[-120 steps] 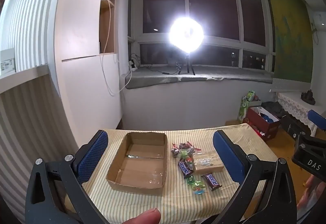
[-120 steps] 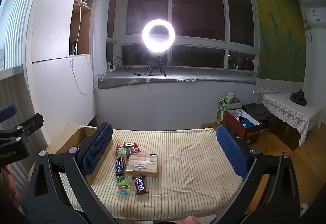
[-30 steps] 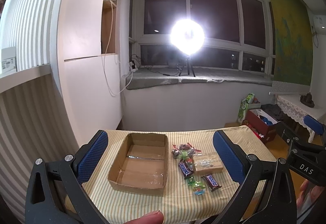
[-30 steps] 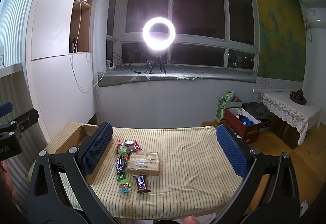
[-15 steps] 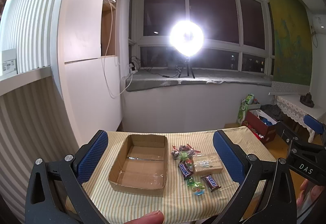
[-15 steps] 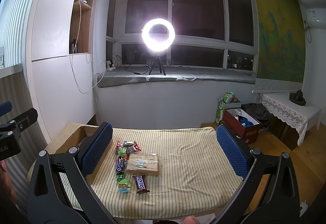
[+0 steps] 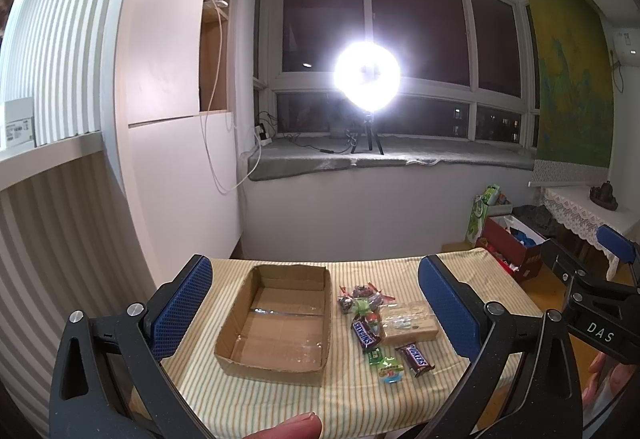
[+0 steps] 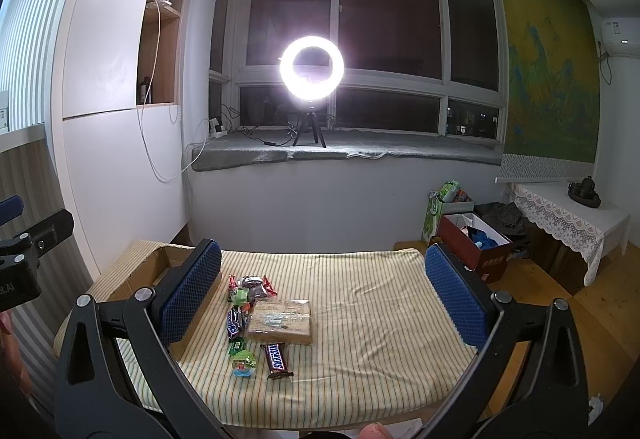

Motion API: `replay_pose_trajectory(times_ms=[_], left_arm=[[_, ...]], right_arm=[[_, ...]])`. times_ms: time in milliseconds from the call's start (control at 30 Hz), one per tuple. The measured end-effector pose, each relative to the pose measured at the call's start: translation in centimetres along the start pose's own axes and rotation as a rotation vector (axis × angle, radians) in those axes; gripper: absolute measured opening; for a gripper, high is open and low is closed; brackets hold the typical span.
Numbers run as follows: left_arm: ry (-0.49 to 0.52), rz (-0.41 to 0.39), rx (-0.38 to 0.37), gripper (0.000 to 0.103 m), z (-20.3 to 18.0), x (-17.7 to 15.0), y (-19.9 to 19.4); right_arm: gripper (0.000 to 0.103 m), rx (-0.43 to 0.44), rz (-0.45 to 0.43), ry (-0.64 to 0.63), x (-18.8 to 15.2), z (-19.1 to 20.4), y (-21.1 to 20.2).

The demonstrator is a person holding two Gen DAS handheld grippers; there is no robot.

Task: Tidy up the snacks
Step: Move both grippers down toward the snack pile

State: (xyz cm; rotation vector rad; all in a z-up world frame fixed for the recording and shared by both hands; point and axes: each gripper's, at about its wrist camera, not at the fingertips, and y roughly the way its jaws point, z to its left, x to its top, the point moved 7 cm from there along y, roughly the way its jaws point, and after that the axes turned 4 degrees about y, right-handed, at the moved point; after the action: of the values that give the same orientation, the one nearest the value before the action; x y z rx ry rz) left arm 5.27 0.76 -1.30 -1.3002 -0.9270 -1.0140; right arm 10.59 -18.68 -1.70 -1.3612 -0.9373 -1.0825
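Observation:
An empty cardboard box point(image 7: 276, 323) sits on the striped tablecloth point(image 7: 348, 395), left of a cluster of snacks. The cluster holds a tan wrapped block point(image 7: 408, 325) point(image 8: 280, 321), two Snickers bars point(image 7: 415, 355) point(image 8: 277, 357), green candies point(image 7: 386, 365) point(image 8: 242, 357) and several small wrapped sweets point(image 7: 362, 297) point(image 8: 250, 287). My left gripper point(image 7: 316, 299) hovers open above the near side of the table, nothing between its fingers. My right gripper point(image 8: 322, 287) is open too, held above the table. In the right wrist view the box point(image 8: 148, 271) is partly hidden behind the left finger.
The table stands before a white wall under a window ledge with a bright ring light point(image 8: 312, 65). A red box point(image 8: 474, 249) and a green bag sit on the floor at the right, near a lace-covered side table point(image 8: 568, 215). A thumb tip point(image 7: 292, 427) shows at the bottom.
Both grippers have shifted only slightly; the table sits a little lower in the views. Nothing on the table has moved and both grippers stay open.

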Motion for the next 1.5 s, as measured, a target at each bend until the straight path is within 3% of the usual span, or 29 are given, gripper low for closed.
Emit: replay_pose_trajectory(times_ms=[500, 800, 900, 1067, 1300, 1500], left_arm=[[0.004, 0.009, 0.004, 0.102, 0.1, -0.1, 0.3], [0.012, 0.065, 0.000, 0.102, -0.5, -1.6, 2.6], [0.007, 0.125, -0.021, 0.102, -1.2, -3.4, 4.7], [0.021, 0.264, -0.121, 0.102, -4.2, -8.1, 9.1], [0.061, 0.470, -0.225, 0.102, -8.1, -16.5, 13.8], [0.085, 0.530, -0.261, 0.101, -9.4, -20.4, 15.5]], right_arm=[[0.103, 0.001, 0.013, 0.001, -0.1, 0.0, 0.1], [0.103, 0.010, 0.092, 0.001, -2.8, -0.5, 2.6], [0.103, 0.023, 0.186, -0.003, -5.9, -0.7, 5.3], [0.103, 0.007, 0.351, -0.015, -11.9, -1.8, 9.8], [0.103, 0.052, 0.528, -0.024, -19.6, -2.4, 14.5], [0.103, 0.138, 0.598, 0.018, -22.9, -1.5, 16.7]])
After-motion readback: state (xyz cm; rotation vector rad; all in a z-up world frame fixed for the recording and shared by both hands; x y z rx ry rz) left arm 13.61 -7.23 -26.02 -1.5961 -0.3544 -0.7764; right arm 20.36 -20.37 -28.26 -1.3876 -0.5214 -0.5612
